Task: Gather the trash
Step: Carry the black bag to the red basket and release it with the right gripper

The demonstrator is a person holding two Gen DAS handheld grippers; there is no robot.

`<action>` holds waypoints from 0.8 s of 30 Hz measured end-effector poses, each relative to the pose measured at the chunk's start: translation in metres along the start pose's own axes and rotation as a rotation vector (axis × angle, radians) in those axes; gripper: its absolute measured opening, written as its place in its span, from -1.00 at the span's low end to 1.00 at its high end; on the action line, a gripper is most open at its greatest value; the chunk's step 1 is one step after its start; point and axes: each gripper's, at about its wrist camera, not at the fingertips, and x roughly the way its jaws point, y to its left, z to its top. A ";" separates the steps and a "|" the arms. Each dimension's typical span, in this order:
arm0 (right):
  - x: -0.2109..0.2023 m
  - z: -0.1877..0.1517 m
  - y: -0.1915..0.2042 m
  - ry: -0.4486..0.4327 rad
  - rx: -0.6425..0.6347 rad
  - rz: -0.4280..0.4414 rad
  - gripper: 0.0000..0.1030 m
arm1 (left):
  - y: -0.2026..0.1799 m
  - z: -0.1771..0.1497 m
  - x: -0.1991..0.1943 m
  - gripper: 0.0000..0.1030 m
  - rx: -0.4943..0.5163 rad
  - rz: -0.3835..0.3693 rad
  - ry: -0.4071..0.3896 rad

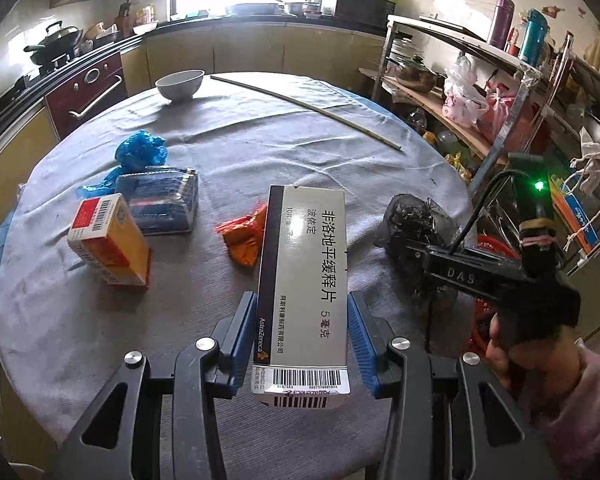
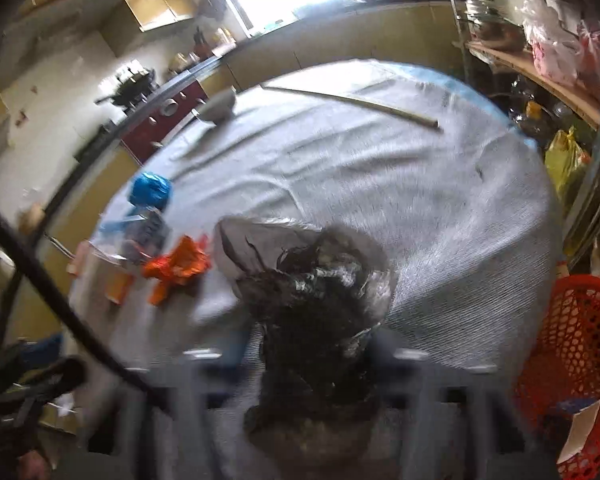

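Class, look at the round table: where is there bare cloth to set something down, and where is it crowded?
Bare cloth: the wide middle and right of the table, between the white bowl, the long stick and the black bag. Crowded: the left side, where the blue bag, blue packet, yellow box and orange wrapper cluster.

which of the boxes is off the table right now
The white medicine box, clamped between the left tongs and lifted. The red and orange box and the blue packet lie on the grey tablecloth.
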 end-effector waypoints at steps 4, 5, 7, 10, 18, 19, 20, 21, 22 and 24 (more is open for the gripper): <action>-0.013 -0.005 0.003 -0.042 -0.040 -0.007 -0.21 | 0.000 0.001 0.001 -0.09 -0.004 -0.002 0.000; -0.021 -0.006 -0.001 -0.054 -0.025 0.008 -0.21 | -0.002 0.001 0.001 -0.09 0.000 -0.006 0.000; -0.038 -0.008 -0.013 -0.085 0.017 0.048 -0.21 | -0.012 0.002 0.002 -0.09 0.020 -0.020 -0.004; -0.062 -0.012 -0.029 -0.124 0.055 0.055 -0.21 | -0.029 0.005 0.002 -0.09 0.064 -0.045 -0.014; -0.121 -0.030 -0.088 -0.214 0.166 -0.008 -0.21 | -0.086 0.016 0.013 -0.09 0.181 -0.169 -0.012; -0.125 -0.032 -0.094 -0.219 0.177 -0.018 -0.21 | -0.094 0.018 0.016 -0.09 0.194 -0.190 -0.005; -0.130 -0.033 -0.101 -0.225 0.192 -0.028 -0.21 | -0.106 0.019 0.021 -0.09 0.216 -0.216 0.000; -0.135 -0.036 -0.110 -0.231 0.210 -0.038 -0.21 | -0.115 0.020 0.026 -0.09 0.230 -0.234 0.006; -0.140 -0.039 -0.118 -0.236 0.228 -0.046 -0.21 | -0.124 0.020 0.031 -0.09 0.244 -0.255 0.020; -0.147 -0.045 -0.135 -0.242 0.273 -0.061 -0.21 | -0.143 0.020 0.042 -0.09 0.267 -0.300 0.049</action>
